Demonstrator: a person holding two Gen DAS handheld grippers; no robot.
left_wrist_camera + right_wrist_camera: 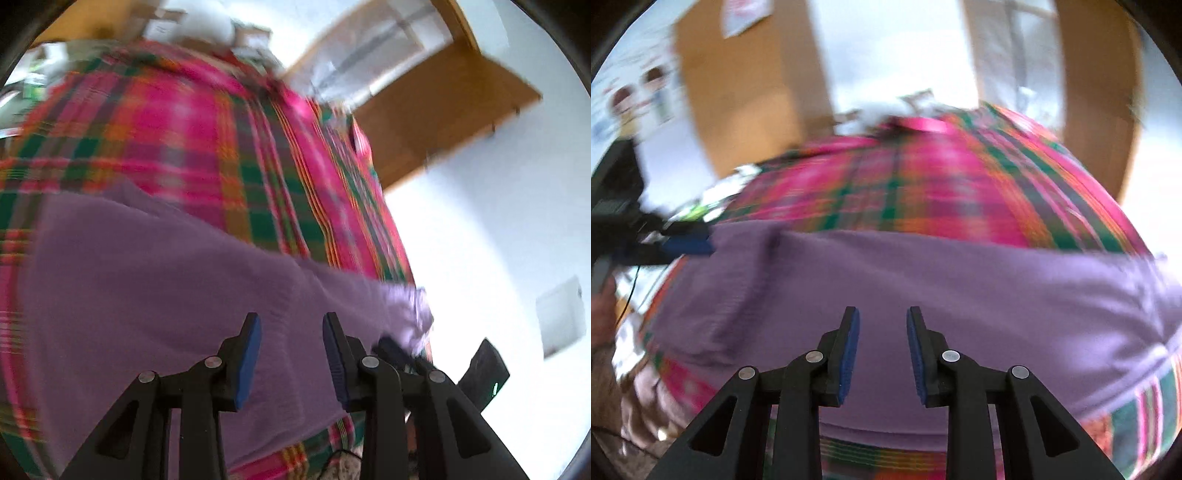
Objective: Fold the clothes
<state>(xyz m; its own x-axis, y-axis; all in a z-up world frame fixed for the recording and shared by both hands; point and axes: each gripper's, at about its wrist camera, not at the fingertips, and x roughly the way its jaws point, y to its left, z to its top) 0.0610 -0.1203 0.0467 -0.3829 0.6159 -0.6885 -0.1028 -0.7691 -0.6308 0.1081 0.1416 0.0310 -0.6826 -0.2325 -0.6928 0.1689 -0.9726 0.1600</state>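
A purple garment (166, 277) lies spread on a pink and green plaid blanket (166, 129); both views are blurred by motion. My left gripper (291, 317) hovers open over the garment's near part, with only flat cloth showing between its blue pads. To its right, my right gripper (393, 349) shows beside the garment's pale corner. In the right wrist view the garment (923, 277) runs across the blanket (905, 184). My right gripper (882, 312) is open above it and holds nothing. My left gripper (690, 243) appears at the garment's left edge.
Wooden furniture (443, 110) and a white wall with a switch plate (561, 321) stand to the right of the bed. Boxes and clutter (207, 26) sit at its far end. A wooden cabinet (738, 92) and a hand (602, 310) show on the left.
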